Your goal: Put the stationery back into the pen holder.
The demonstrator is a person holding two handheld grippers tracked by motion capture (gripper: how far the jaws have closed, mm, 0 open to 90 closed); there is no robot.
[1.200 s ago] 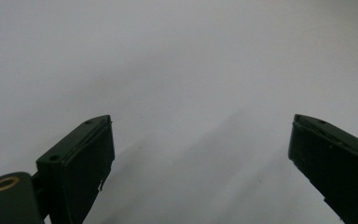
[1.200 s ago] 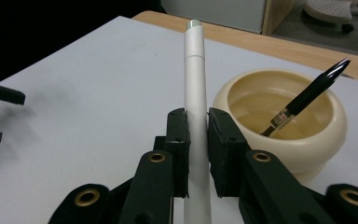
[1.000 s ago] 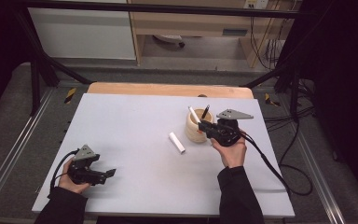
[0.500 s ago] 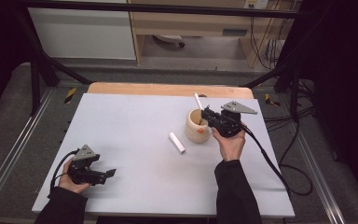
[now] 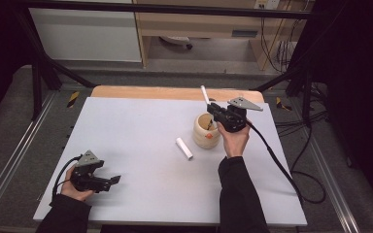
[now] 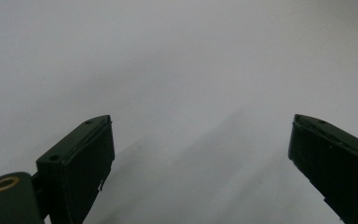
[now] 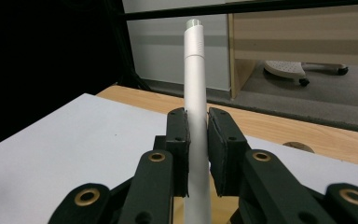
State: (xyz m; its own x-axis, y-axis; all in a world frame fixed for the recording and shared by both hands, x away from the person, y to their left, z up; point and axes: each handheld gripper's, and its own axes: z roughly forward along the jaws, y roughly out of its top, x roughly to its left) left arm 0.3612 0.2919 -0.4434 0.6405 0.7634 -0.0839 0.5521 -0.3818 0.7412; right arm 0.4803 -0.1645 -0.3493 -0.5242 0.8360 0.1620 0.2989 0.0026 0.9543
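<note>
above table (image 5: 141, 126), right gripper (image 5: 212, 109) clamps white marker (image 7: 196, 93); left gripper (image 5: 112, 179) wide.

High overview; two close gripper views, shared table (image 5: 141, 131).

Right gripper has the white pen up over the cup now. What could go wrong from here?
The right gripper pinches the white pen low on its barrel, so the long free end may pivot or slip between the pads. The wooden cup sits just below the hand; a careless swing might knock it over. A white cap lies loose beside the cup and could roll if bumped.
</note>
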